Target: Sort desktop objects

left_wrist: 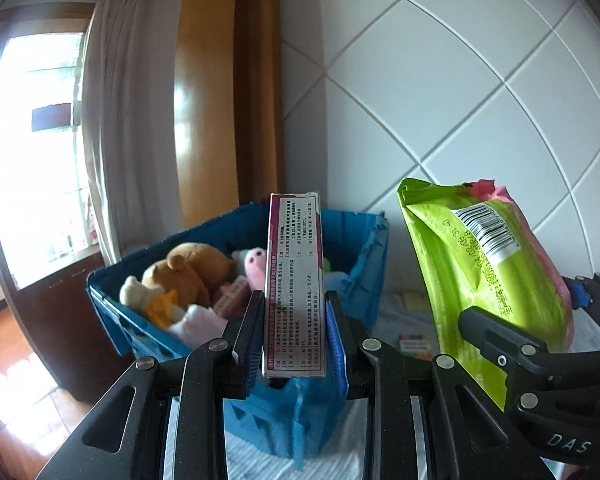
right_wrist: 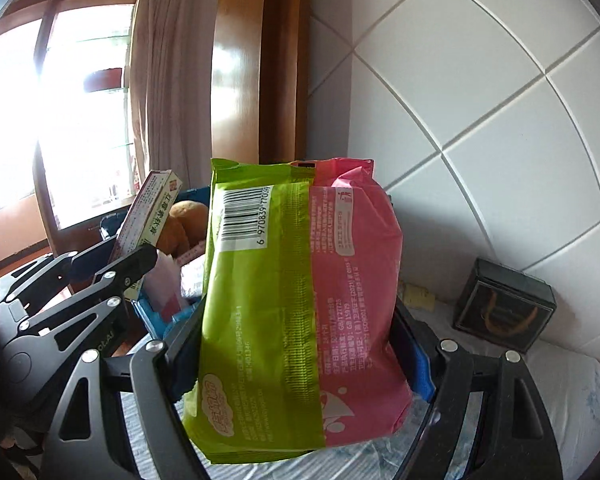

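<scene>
Before white tiles (right_wrist: 480, 80), left gripper (left_wrist: 294, 336) clamps a printed carton (left_wrist: 294, 280); right gripper (right_wrist: 300, 360) grips barcode "6 970839 770" pack (right_wrist: 300, 300).

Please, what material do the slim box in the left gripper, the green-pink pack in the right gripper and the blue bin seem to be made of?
Slim box: probably printed cardboard, with sharp folded edges and flat, slightly glossy faces.
Green-pink pack: thin plastic film, glossy and wrinkled, with a crimped top seam.
Blue bin: apparently rigid moulded plastic, matte, with a ribbed rim.

A slim printed carton (left_wrist: 294, 288) stands upright before the blue toy-filled bin (left_wrist: 360, 240); a green-pink pack (right_wrist: 300, 304) stands alongside.
</scene>
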The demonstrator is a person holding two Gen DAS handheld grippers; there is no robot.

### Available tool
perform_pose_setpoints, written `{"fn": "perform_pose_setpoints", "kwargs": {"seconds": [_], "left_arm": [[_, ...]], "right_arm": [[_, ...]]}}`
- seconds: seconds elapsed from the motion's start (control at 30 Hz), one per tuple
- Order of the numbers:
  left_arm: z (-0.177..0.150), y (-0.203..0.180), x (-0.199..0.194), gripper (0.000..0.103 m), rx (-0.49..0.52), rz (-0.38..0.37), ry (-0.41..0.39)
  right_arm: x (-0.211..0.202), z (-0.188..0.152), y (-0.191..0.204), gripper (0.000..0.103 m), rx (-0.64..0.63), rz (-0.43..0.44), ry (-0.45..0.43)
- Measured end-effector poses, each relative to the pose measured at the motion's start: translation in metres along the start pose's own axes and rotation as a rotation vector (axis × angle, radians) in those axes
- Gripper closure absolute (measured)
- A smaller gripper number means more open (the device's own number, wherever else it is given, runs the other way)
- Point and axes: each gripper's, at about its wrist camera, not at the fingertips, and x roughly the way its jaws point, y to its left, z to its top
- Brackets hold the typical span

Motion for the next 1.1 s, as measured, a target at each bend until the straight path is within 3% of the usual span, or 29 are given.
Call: {"fn": "perform_pose_setpoints", "kwargs": {"seconds": [0.2,0.43,0.8,0.93,1.1], "left_arm": [[0.027,0.072,0.045,0.075,0.01,0.023,-0.021],[0.03,0.142,0.124,0.075,0.015,0.055,0.053],[0.004,0.152,0.204,0.075,0.047,-0.04,0.227],[0.0,0.15,0.21,0.074,0.051,-0.056,0.238],[-0.005,0.153,0.212,0.07,0.037,-0.071,0.243]], "right_arm": [[0.063,0.042,0.061,0.022,0.009,0.022,-0.022],[0.144,0.062,0.112,0.022,0.013,0.009,0.039],[0.212,0.051,0.125,0.022,0.012,-0.07,0.216],[0.226,0.045,0.126,0.022,0.0,-0.109,0.293],[0.229,0.045,0.128,0.02,-0.018,-0.135,0.308]]}}
